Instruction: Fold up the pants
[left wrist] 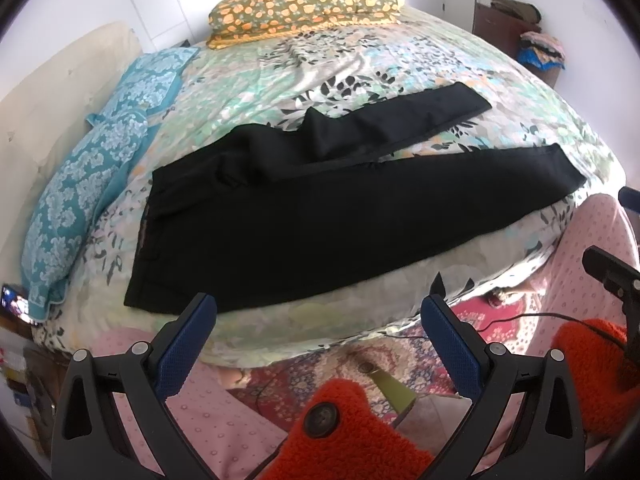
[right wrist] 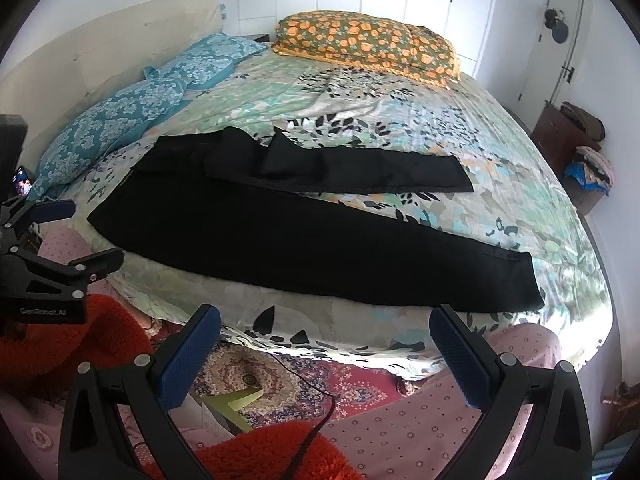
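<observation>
Left wrist view: black pants [left wrist: 304, 216] lie flat mid-frame on bed [left wrist: 400, 52], legs splayed right. Left gripper [left wrist: 320, 312] and right gripper [right wrist: 326, 326] both gape, holding nothing. Soft, light, floppy cloth; likely pinch waistband and hems.

left tool [left wrist: 320, 308] spread wide, right tool [right wrist: 326, 318] likewise

Black pants [left wrist: 320, 216] lie on a green floral bedsheet [left wrist: 400, 52], near turquoise damask pillows [left wrist: 80, 184] and an orange-flowered pillow [left wrist: 304, 4].

Phone [right wrist: 23, 184] screen too small to read.
</observation>
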Motion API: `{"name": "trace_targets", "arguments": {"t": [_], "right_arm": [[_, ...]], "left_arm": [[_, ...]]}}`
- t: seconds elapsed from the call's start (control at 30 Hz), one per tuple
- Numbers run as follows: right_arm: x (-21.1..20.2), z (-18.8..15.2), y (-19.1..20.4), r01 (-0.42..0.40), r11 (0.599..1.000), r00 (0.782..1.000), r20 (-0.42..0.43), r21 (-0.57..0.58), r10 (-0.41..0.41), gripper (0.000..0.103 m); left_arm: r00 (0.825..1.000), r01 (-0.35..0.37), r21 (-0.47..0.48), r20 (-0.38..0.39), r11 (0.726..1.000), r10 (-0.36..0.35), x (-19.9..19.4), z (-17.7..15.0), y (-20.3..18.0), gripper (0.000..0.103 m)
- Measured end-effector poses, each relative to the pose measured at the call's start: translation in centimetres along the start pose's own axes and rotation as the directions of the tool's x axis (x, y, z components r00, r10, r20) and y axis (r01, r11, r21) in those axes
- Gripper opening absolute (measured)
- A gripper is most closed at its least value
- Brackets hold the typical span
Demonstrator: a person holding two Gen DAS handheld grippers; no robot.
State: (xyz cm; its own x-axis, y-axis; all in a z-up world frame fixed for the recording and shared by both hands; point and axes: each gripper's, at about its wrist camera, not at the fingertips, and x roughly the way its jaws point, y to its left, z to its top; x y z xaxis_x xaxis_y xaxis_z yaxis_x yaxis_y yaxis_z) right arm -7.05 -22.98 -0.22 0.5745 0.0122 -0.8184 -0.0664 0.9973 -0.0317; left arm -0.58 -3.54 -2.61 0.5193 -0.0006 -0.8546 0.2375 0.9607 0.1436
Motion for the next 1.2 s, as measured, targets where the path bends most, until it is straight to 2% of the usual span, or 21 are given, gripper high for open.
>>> {"name": "trace_targets", "arguments": {"t": [0.1,0.17,0.27,0.33,0.37,0.43,0.5,0.63,0.73,0.8,0.9,1.03,1.13,1.2], "right_arm": [[-0.3,-0.2,-1.2,0.042,0.998,0.999,0.003,0.045,-0.042,0.103],[-1.0,-0.4,-2.9,0.113,0.989,0.993,0.020,0.100,-0.115,0.103],[-2.8,-1.0,-7.1,0.270,0.933,0.957,0.040,0.238,-0.287,0.103],[-3.4,-1.4,-9.9,0.309,0.893,0.942,0.028,0.327,-0.336,0.103],[-3.4,-1.6,-11.0,0.305,0.880,0.942,0.018,0.363,-0.334,0.103],[-3.0,-1.4,-11.5,0.288,0.876,0.950,0.002,0.388,-0.313,0.103],[-2.1,-0.8,-10.4,0.251,0.899,0.963,0.004,0.358,-0.270,0.103],[-0.5,0.7,-5.9,0.146,0.972,0.987,0.038,0.185,-0.155,0.103],[-0.5,1.6,-1.3,0.080,0.996,0.993,0.089,0.026,-0.082,0.103],[-0.6,2.6,0.8,0.034,0.998,0.992,0.127,-0.052,-0.027,0.103],[-0.8,3.4,3.2,-0.028,0.994,0.985,0.164,-0.110,0.046,0.103],[-1.0,4.4,5.9,-0.123,0.976,0.968,0.195,-0.179,0.158,0.103],[-0.6,4.8,7.3,-0.150,0.963,0.960,0.199,-0.223,0.195,0.103],[-0.2,5.0,7.9,-0.162,0.958,0.959,0.190,-0.236,0.209,0.103]], "left_arm": [[1.000,0.010,-0.002,-0.008,1.000,-0.010,0.3,0.1,-0.2,0.102],[1.000,0.016,0.006,-0.015,1.000,-0.016,0.5,0.2,-0.2,0.102],[1.000,0.018,0.016,-0.011,1.000,-0.018,0.6,0.4,-0.5,0.102],[1.000,0.019,0.009,-0.004,1.000,-0.019,0.6,0.6,-0.3,0.102],[1.000,0.021,0.000,-0.005,1.000,-0.021,0.7,0.6,-0.1,0.102],[0.999,0.027,-0.018,-0.018,0.999,-0.027,1.1,0.7,0.3,0.102],[0.999,0.030,-0.038,-0.035,0.999,-0.032,1.5,0.5,0.8,0.102],[0.999,0.016,-0.074,-0.035,0.997,-0.019,1.4,0.2,1.8,0.102],[1.000,0.005,-0.108,-0.028,0.994,-0.008,1.3,0.2,2.8,0.102],[1.000,0.001,-0.136,-0.022,0.991,-0.004,1.3,0.2,3.5,0.102],[1.000,-0.013,-0.178,-0.008,0.984,0.012,1.1,0.2,4.9,0.102],[0.998,-0.041,-0.241,0.027,0.970,0.049,1.0,0.4,7.0,0.102],[0.994,-0.090,-0.250,0.031,0.964,0.101,1.2,0.5,7.8,0.102],[0.994,-0.100,-0.246,0.022,0.964,0.109,1.5,0.3,7.8,0.102]]}}
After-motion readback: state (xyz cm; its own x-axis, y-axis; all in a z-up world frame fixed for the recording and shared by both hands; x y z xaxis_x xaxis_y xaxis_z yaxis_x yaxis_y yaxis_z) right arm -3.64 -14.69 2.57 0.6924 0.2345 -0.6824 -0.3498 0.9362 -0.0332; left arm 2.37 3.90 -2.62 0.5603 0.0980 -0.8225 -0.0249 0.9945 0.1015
